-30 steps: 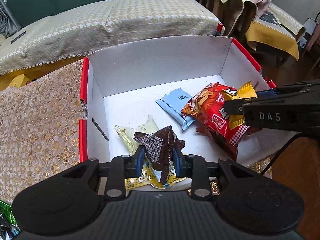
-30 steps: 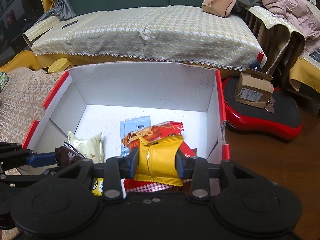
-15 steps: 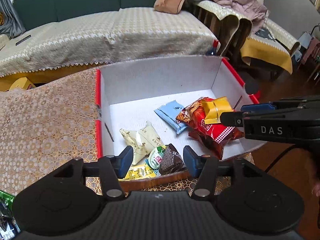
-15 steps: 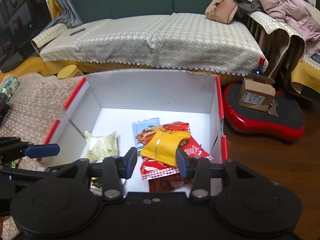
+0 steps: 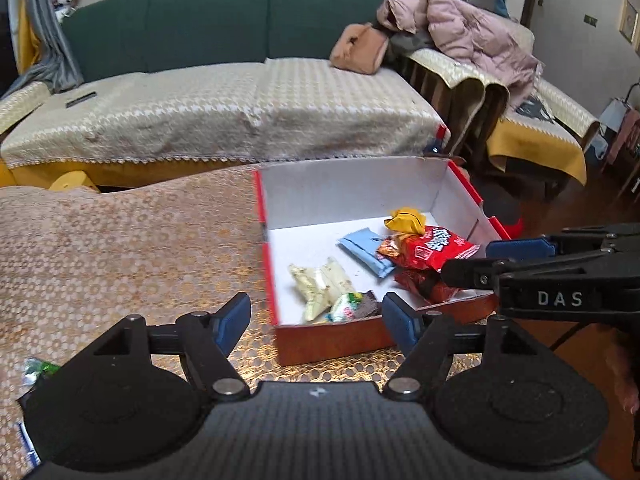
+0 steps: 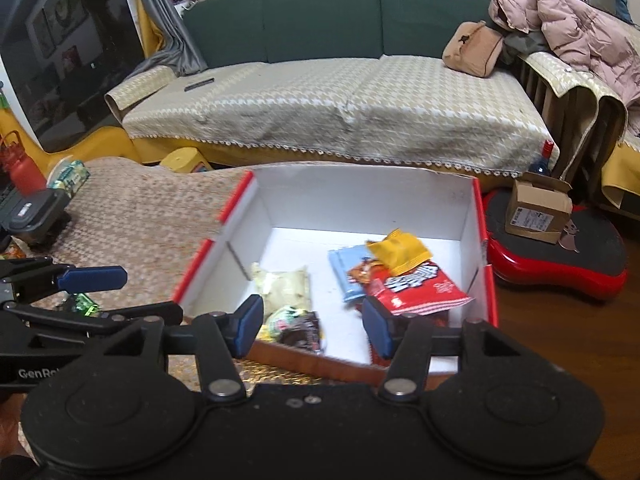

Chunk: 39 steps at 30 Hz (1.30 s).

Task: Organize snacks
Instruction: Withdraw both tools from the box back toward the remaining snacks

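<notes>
Both the left tool (image 5: 316,318) and right tool (image 6: 312,322) have just been opening and hang empty above the box (image 6: 476,216); next comes fetching another snack from the desk (image 5: 120,240).

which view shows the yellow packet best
The right wrist view: the yellow packet lies flat and unblocked atop the red bag in the box. The left wrist view shows it smaller, farther off and crumpled-looking.
</notes>
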Motion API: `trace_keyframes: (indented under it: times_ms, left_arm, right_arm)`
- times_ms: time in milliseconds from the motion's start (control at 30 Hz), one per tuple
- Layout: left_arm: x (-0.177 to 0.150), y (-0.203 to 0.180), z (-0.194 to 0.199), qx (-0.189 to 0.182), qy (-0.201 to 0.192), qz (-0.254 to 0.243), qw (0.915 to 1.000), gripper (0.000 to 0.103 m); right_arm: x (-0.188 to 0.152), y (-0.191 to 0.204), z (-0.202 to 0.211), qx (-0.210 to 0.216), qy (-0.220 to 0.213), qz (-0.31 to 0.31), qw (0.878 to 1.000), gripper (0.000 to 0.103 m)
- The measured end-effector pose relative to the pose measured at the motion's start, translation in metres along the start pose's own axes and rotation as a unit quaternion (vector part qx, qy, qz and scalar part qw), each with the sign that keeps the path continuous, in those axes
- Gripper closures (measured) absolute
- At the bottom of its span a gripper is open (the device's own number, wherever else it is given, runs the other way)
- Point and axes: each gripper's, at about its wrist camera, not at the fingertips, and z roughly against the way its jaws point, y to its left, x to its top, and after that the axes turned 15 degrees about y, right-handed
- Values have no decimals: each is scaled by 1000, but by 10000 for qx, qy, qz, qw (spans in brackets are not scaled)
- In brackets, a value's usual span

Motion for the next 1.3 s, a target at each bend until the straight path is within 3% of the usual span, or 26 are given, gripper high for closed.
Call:
trace_keyframes:
  times_ms: [200, 267, 300, 333, 500, 633, 933, 1300]
  left_arm:
    - [-23, 26, 24, 97, -172, 264, 9995, 25]
    - [-34, 36, 30, 142, -234, 351, 9990, 23]
    - [-40, 40, 33, 179, -261, 391, 9987, 22]
    - [-45, 44, 35, 209, -282, 426, 9985, 22]
    - [-74, 69, 42, 352, -326, 630, 9969, 21]
    - [-99, 92, 46, 526, -405, 829, 9943, 15]
    - [-128, 169, 48, 715, -225, 1120, 9909, 15]
    - [-134, 238, 9, 732, 188, 808, 9939, 15]
  right_arm:
    - [-11, 27, 5, 257, -35, 149, 9996, 46]
    - [-16, 38, 4, 367, -58, 195, 9991, 37]
    - [-19, 43, 4, 400, -86, 223, 9989, 20]
    - [-22, 50, 5, 427, -143, 261, 9986, 12]
    - [-35, 79, -1, 636, -111, 522, 9965, 11]
    - [-44, 104, -8, 811, -71, 738, 9939, 1]
    - [-46, 161, -37, 916, 227, 1210, 9881, 0]
    - [-31, 211, -86, 974, 637, 1856, 9757, 0]
